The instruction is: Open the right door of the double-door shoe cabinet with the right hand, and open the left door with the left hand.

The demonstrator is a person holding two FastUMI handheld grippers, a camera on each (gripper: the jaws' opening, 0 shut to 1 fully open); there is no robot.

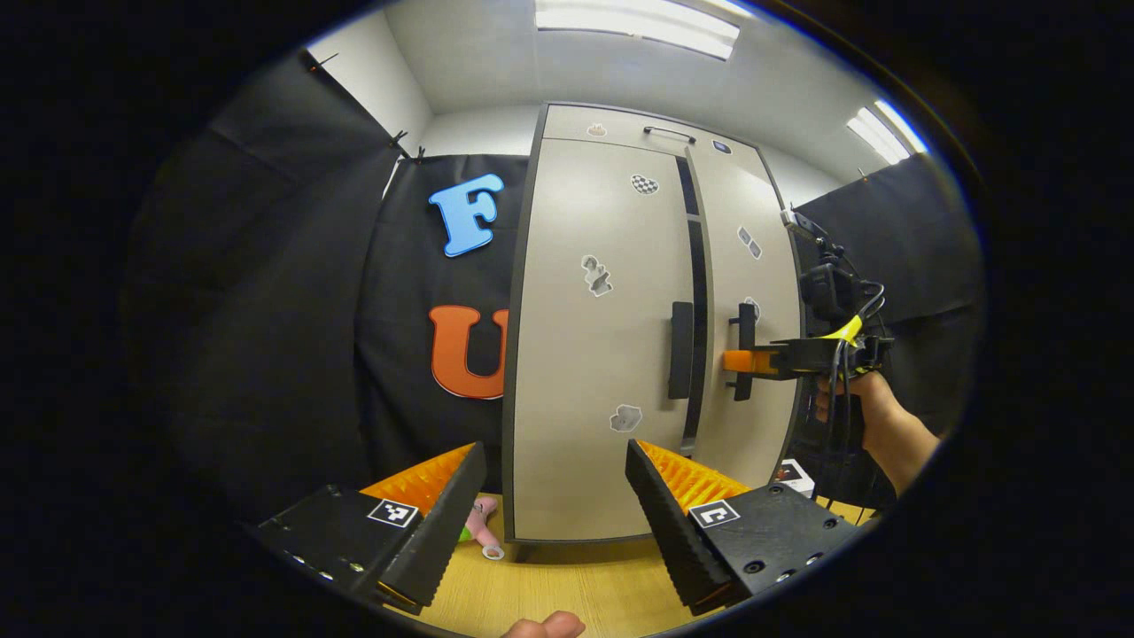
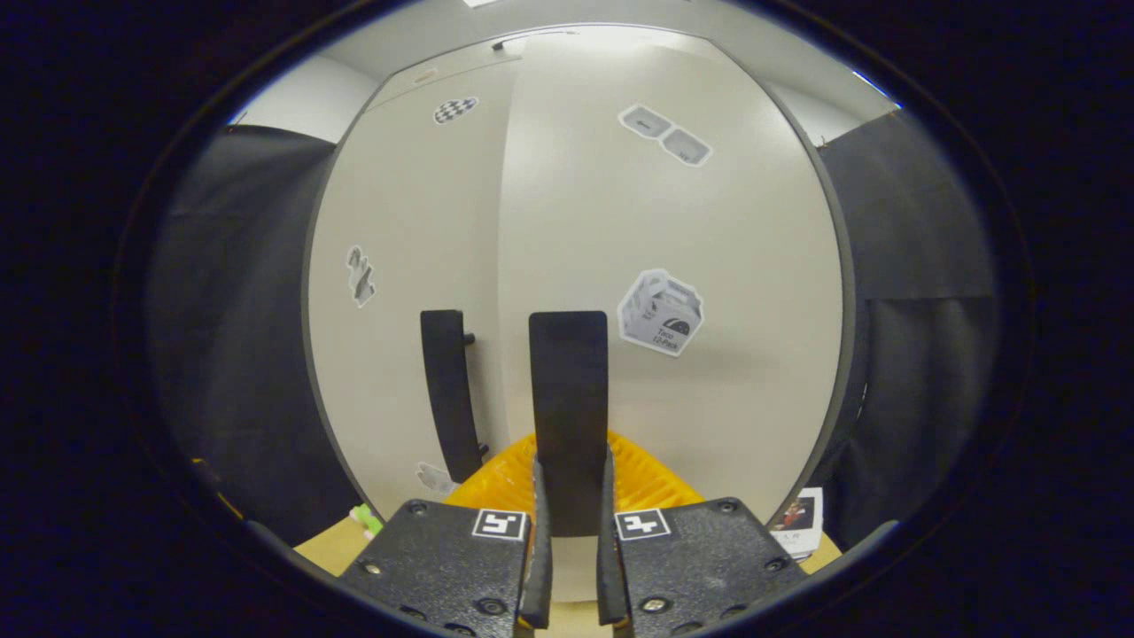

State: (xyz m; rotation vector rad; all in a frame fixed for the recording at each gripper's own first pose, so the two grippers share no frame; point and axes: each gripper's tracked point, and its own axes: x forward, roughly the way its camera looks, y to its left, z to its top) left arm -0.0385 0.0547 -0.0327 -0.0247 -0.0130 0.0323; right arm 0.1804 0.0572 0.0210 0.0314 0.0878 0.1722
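Shoe cabinet stands upright on the far side of the table, both doors looking shut or nearly so. Right gripper has its fingers clamped on the right door handle, placed to pull that door outward. Left gripper waits nearer, fingers apart, facing the left door handle, likely for its turn.

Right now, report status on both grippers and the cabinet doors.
Right gripper shut on right door handle, right door cracked open. Left gripper open, short of left door handle. Left door closed. Path unobstructed.
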